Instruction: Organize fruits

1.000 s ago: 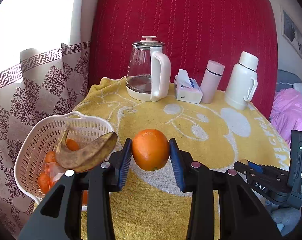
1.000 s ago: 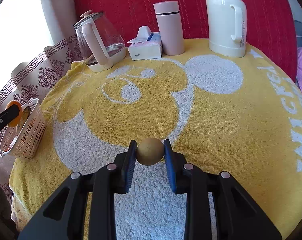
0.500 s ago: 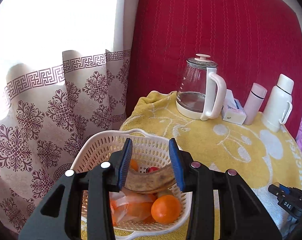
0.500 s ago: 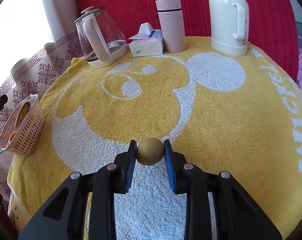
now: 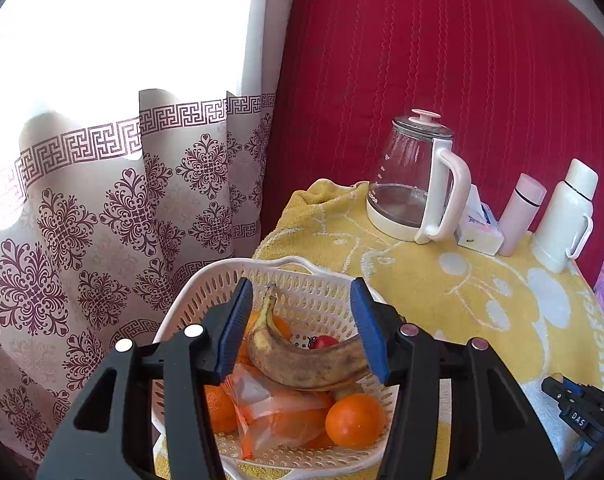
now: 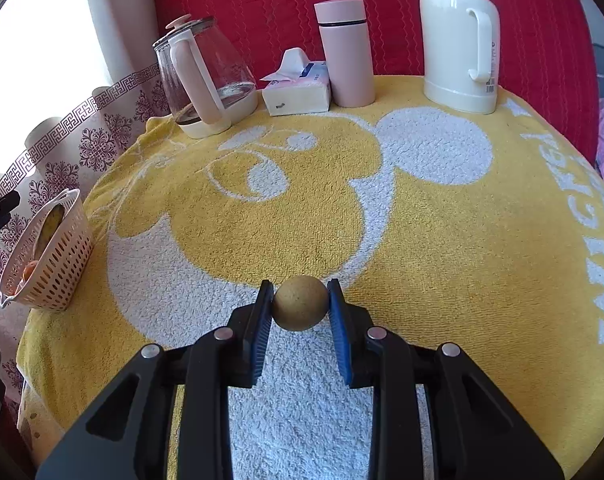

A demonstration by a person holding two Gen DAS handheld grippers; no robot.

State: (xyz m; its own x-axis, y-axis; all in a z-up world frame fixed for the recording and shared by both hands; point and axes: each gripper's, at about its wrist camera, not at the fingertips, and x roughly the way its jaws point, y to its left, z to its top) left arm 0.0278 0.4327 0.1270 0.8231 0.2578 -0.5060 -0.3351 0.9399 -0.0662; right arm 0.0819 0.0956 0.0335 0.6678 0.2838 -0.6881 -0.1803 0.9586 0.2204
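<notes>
My left gripper (image 5: 302,320) hangs open above the white slotted basket (image 5: 314,276) with nothing between its fingers. Inside the basket lie a brown-spotted banana (image 5: 302,364), an orange (image 5: 354,420) at the front right, more oranges partly under a clear plastic bag (image 5: 270,408), and a small red fruit (image 5: 322,342). My right gripper (image 6: 300,304) is shut on a small round brownish-yellow fruit (image 6: 300,302), just over the yellow towel (image 6: 322,208). In the right wrist view the basket (image 6: 50,256) stands at the table's left edge.
At the back of the table stand a glass kettle (image 6: 204,80), a tissue pack (image 6: 296,94), a pink flask (image 6: 346,52) and a white thermos (image 6: 460,36). A patterned curtain (image 5: 102,220) hangs left of the basket. A red quilted backing (image 5: 442,60) rises behind.
My left gripper swung from the table over to the basket, let go of the orange, which now lies in the basket, and opened wider. The right gripper has barely moved and keeps its fruit.
</notes>
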